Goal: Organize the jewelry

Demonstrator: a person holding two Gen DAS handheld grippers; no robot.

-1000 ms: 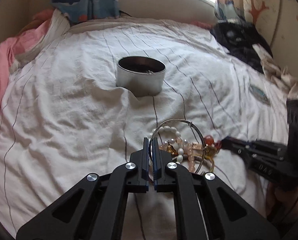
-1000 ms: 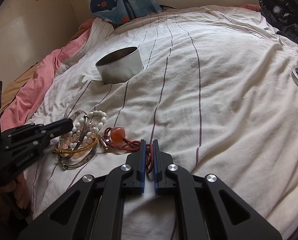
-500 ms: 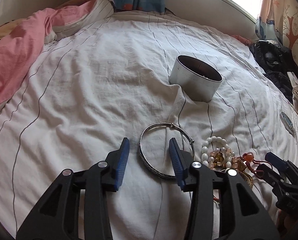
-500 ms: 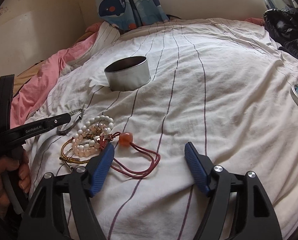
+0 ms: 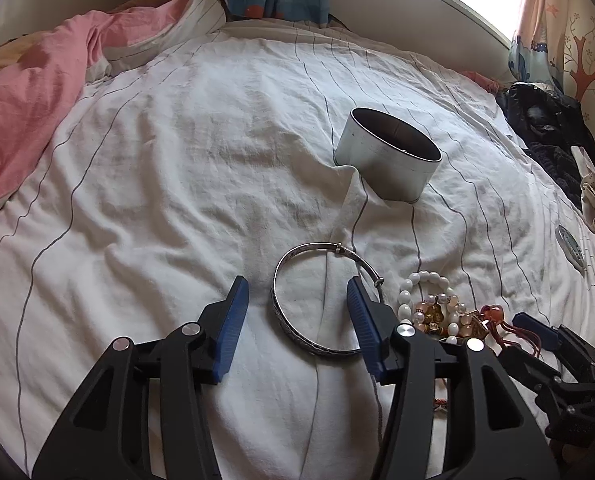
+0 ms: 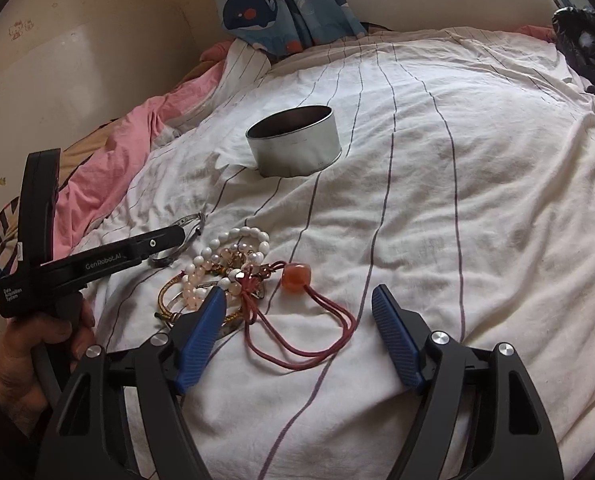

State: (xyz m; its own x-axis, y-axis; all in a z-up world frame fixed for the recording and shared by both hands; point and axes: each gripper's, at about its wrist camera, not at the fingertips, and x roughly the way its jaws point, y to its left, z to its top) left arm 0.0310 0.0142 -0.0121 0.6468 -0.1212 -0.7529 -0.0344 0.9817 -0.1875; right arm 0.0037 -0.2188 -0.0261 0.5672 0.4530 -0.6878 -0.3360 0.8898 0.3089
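A silver bangle (image 5: 293, 322) lies flat on the white striped bedsheet between the fingers of my open, empty left gripper (image 5: 297, 312). To its right lies a heap of jewelry: a white bead bracelet (image 5: 421, 280), pink and amber beads, a gold bangle (image 6: 167, 294). A red cord with an orange stone (image 6: 296, 274) lies between the fingers of my open, empty right gripper (image 6: 299, 320). A round silver tin (image 5: 389, 164), open at the top, stands farther back on the bed; it also shows in the right wrist view (image 6: 295, 146).
A pink blanket (image 5: 25, 92) is bunched at the left. Dark clothes (image 5: 545, 128) lie at the right edge of the bed. A small round lid (image 5: 569, 246) lies on the sheet at the right. Whale-print curtains (image 6: 281, 4) hang behind the bed.
Both grippers have opened and pulled back. The left one let go of the silver bangle, now lying apart from the heap. The right one let go of the red cord.
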